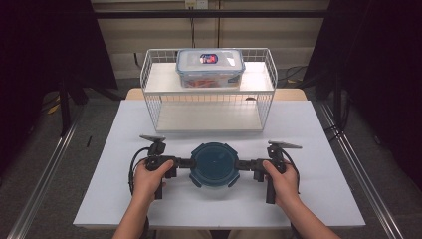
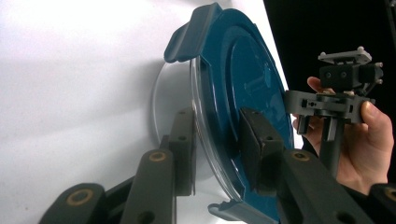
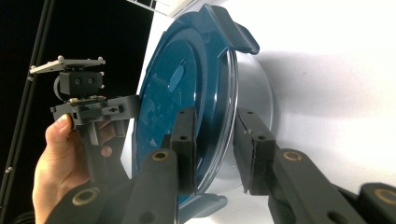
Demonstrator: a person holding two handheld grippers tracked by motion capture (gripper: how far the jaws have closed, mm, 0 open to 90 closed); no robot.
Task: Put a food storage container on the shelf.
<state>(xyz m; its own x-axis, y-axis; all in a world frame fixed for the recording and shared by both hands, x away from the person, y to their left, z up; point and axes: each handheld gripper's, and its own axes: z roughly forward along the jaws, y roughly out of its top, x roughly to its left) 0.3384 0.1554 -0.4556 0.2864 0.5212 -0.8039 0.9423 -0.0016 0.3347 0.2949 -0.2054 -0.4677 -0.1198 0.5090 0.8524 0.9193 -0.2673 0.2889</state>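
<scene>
While gripping round container (image 1: pixel 215 164) (level), hands opposed

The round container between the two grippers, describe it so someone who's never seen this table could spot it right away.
On the white table, in front of the white wire rack, sits a round container near the front edge, between the left gripper and right gripper. Its dark teal lid with clip tabs over a clear bowl distinguishes it from the rectangular clear box on the rack.

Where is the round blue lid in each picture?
High view: the blue lid lies low in the middle, on its clear bowl, between the two grippers.
Left gripper view: the lid stands on edge, center right, between this gripper's fingers.
Right gripper view: the lid is center left, between the fingers.
Shared landmark: the white table.
</scene>
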